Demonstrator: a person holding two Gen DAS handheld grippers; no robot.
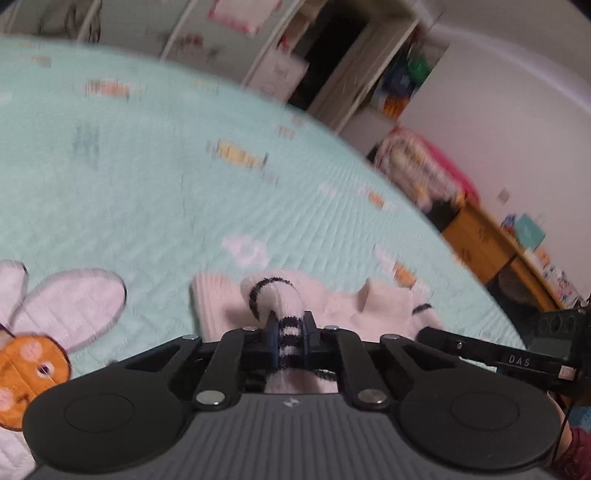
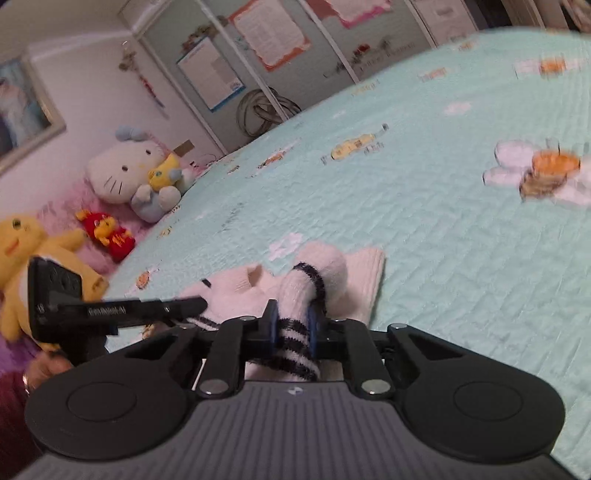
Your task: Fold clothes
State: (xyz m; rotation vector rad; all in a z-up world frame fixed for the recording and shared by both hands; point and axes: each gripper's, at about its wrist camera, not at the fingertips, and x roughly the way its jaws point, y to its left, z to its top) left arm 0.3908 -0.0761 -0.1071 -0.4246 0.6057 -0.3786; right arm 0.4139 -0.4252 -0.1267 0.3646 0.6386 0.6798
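Mint quilted bedspread (image 2: 461,258) fills most of view, printed with small orange bees and white flowers. Large bee patch (image 2: 543,173) on bedspread, far right. Beyond bedspread's left edge: white cat plush (image 2: 122,173) with blue bow, small yellow-and-blue doll (image 2: 162,177) touching it; red-and-yellow bear (image 2: 109,232) just beside; yellow plush (image 2: 33,251) nearest. Papers (image 2: 273,33) on cabinet doors behind bedspread. Wooden desk (image 1: 480,247) past bedspread's right edge.

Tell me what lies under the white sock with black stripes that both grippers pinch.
Under the fuzzy white sock with black stripes lies a flat white knitted garment on the mint quilted bedspread. Whatever the garment covers stays hidden.
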